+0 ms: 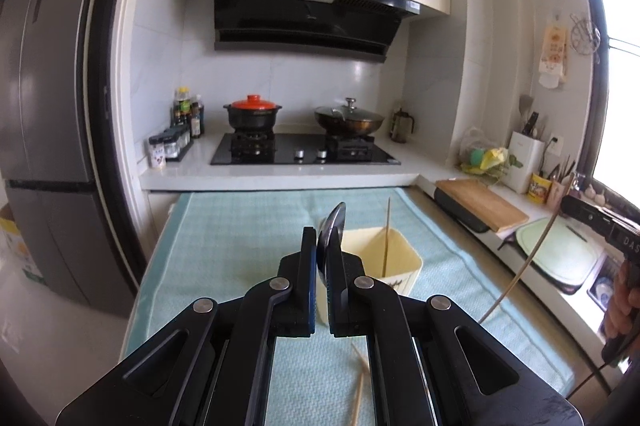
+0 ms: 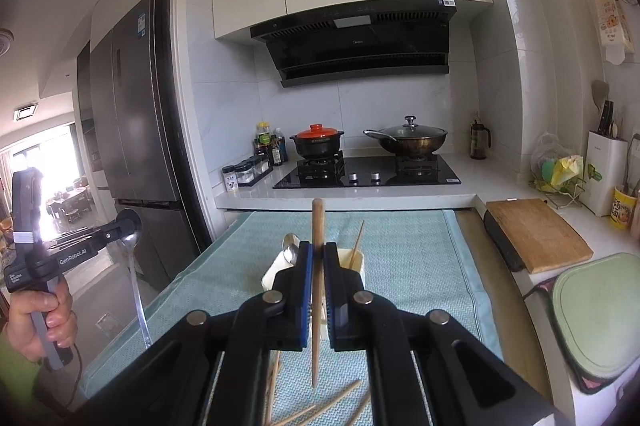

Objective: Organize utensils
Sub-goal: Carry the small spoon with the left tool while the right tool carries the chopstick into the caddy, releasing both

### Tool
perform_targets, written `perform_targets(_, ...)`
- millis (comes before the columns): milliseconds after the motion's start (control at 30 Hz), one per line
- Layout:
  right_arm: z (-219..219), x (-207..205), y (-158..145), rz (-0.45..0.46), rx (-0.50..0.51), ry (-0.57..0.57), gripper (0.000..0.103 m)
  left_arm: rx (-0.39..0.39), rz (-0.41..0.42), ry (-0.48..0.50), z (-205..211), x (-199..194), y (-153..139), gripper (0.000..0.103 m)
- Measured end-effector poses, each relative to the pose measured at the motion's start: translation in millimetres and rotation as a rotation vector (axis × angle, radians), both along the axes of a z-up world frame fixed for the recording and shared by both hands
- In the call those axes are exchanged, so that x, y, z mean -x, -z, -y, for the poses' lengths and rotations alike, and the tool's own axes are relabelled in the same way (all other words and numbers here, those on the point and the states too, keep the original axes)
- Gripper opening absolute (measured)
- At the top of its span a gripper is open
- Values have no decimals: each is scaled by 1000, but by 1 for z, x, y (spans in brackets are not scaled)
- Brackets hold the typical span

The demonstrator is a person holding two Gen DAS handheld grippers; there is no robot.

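Observation:
My left gripper is shut on a metal spoon, held above the teal mat with its bowl up; the right wrist view shows it at the far left with its handle hanging down. My right gripper is shut on a wooden chopstick, held upright just in front of the cream utensil holder. The holder has one chopstick standing in it and another spoon. Several loose chopsticks lie on the mat near me.
The teal mat covers the table. Behind it is a counter with a gas hob, a red-lidded pot and a wok. A wooden board and green board lie at right. A fridge stands at left.

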State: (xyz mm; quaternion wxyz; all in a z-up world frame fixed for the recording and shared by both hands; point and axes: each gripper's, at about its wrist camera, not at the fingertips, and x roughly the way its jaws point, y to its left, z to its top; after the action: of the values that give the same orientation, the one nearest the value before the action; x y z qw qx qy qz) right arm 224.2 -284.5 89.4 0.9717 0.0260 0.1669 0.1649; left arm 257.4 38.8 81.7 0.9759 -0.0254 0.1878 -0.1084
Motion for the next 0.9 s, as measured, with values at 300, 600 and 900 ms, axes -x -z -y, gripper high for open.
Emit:
perform_targets(300,-21,-55,-46,95,12,-18,6,-20,79,-36,29,-88,-40,2)
perform_targets(600,-39,-133,-36,73,2,-45,6,-64,41,-82,59,-179,-4,2)
perform_targets(900,-62,-216,52,-176,36,-96,6,-137,-97,-73,90,-229,82,2)
